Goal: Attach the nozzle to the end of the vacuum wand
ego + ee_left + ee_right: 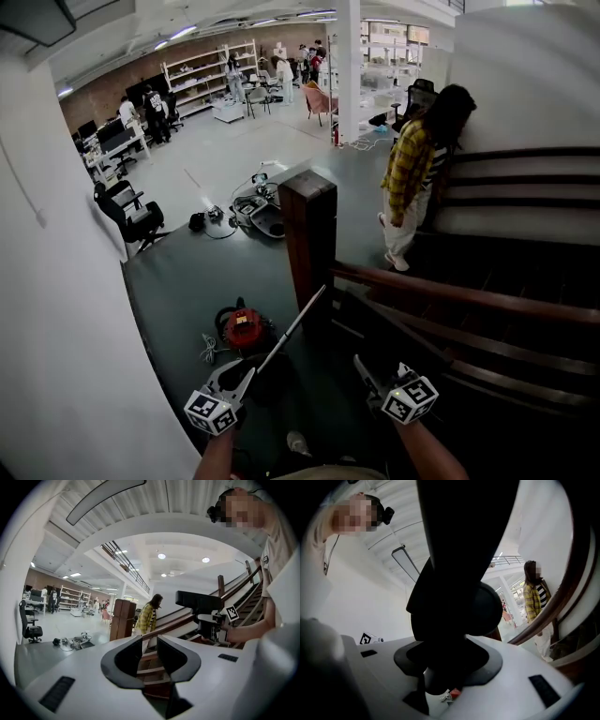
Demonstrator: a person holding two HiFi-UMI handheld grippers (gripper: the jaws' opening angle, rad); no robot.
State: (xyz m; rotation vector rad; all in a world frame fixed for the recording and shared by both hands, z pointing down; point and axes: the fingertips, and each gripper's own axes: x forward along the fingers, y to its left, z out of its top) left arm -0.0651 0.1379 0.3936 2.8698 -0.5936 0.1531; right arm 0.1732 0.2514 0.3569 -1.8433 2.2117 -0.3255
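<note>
Head view is looking down from a staircase, where a person is holding a gripper in each hand. The left forearm point(217, 457) and right forearm point(433, 452) are both reaching forward from the bottom edge, side by side and well apart. The left tongs point(242, 377) are pointing ahead and a little to the right, marker cube uppermost. In the left gripper view they are clenched to a narrow slit, with only the stairs point(525, 197) showing through it and nothing between them.

The right tongs point(380, 389) are pointing ahead and roughly level, clamping the black nozzle point(364, 368). In the right gripper view its dark body is filling the space between the jaws and rising well above them.

The silver vacuum wand point(291, 330) is slanting from just beside the left tongs' tips up toward the wooden post point(307, 234). Whether it is touching those tongs cannot be told. The nozzle is apart from the wand, off to its right.

The red vacuum cleaner point(246, 330) is sitting on the floor point(187, 272) just left of the wand. Beyond the handrail point(450, 292), a person in a yellow plaid shirt point(412, 178) is standing at the foot of the stairs.
</note>
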